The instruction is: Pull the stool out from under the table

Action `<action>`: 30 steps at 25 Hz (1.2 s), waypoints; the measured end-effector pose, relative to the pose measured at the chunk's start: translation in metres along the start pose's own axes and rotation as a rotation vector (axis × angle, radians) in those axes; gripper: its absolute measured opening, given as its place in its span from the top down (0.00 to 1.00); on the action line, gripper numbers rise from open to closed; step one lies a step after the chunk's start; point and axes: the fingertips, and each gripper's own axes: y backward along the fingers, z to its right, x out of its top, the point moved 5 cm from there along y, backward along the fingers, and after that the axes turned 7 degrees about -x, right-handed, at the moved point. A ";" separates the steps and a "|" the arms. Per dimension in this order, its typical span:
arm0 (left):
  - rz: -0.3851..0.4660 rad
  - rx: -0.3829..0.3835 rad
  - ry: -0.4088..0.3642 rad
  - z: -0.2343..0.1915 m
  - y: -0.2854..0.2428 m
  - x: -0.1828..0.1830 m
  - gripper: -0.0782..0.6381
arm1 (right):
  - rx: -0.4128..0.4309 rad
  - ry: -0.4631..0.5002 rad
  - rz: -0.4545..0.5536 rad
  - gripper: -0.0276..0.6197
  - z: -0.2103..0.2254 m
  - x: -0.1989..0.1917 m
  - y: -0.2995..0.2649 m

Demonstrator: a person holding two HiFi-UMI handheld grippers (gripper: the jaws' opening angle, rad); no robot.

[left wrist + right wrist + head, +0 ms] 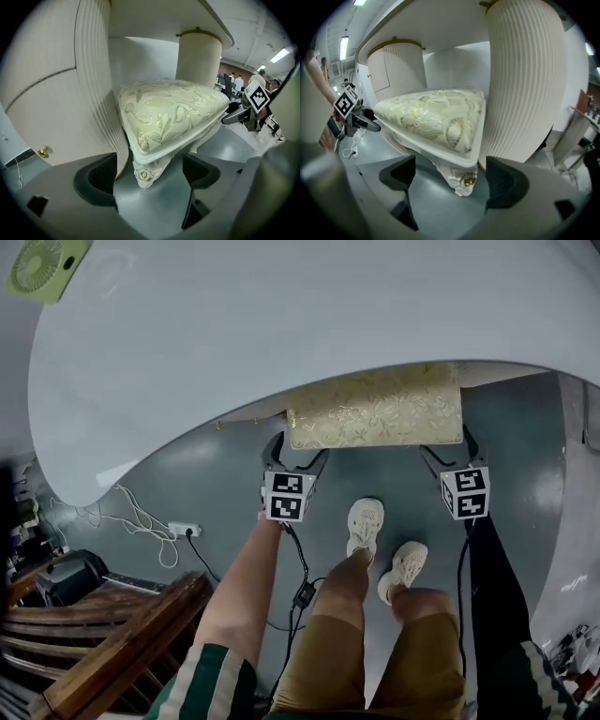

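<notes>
- The stool (375, 407), with a pale gold flowered cushion, stands on the grey floor (216, 484). Its far part is under the white surface (281, 324) and its near edge sticks out towards the person.
- The left gripper (295, 456) is at the stool's near left corner, and the right gripper (450, 454) is at its near right corner.
- In the left gripper view, the left gripper (147, 171) has its dark fingers (96, 180) spread wide. The stool's corner leg, with a small gold rosette, stands between them with a gap on each side. They grip nothing.
- In the right gripper view, the right gripper (452, 178) also has its fingers (506, 180) wide apart. The other corner leg, with a gold knob, stands between them, nearer the right-hand finger. There is no clear contact with either finger.
- Each gripper shows in the other's view, across the cushion's near edge.
- Ribbed cream columns (520, 84) under the surface flank the stool.
- The person's two pale shoes (366, 526) are on the floor just near of the stool, between the grippers.
- A green fan (47, 266) lies at the far left of the surface.
- A power strip (183, 531) with a white cable lies on the floor to the left.
- A slatted wooden bench (112, 643) is at the near left.
</notes>
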 end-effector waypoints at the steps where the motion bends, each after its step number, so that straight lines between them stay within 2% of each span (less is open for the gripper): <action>1: -0.007 -0.008 -0.005 -0.007 -0.011 0.000 0.30 | 0.000 0.001 -0.007 0.21 0.001 0.000 -0.014; 4: -0.019 -0.038 -0.028 -0.019 -0.036 0.002 0.30 | -0.003 0.014 -0.019 0.21 0.003 0.002 -0.044; 9: -0.013 -0.091 -0.094 -0.013 -0.047 0.011 0.28 | -0.006 0.090 0.040 0.24 0.000 0.008 -0.050; 12: -0.008 -0.128 -0.088 -0.026 -0.059 0.011 0.27 | -0.001 0.094 0.049 0.26 -0.005 0.015 -0.071; 15: -0.024 -0.191 -0.079 -0.034 -0.066 0.017 0.26 | -0.031 0.090 0.077 0.28 -0.005 0.023 -0.080; 16: -0.036 -0.212 -0.081 -0.035 -0.067 0.018 0.27 | -0.037 0.095 0.075 0.29 -0.005 0.024 -0.082; 17: -0.049 -0.227 -0.083 -0.035 -0.068 0.018 0.32 | -0.039 0.103 0.068 0.31 -0.004 0.023 -0.083; 23: -0.094 -0.203 -0.106 -0.028 -0.057 0.020 0.34 | -0.025 0.112 0.009 0.33 -0.001 0.022 -0.071; 26: -0.123 -0.229 -0.086 -0.027 -0.048 0.025 0.34 | -0.015 0.102 -0.013 0.33 -0.004 0.028 -0.065; 30: -0.137 -0.241 -0.095 -0.012 -0.034 0.018 0.34 | -0.007 0.065 -0.039 0.33 -0.010 0.009 -0.046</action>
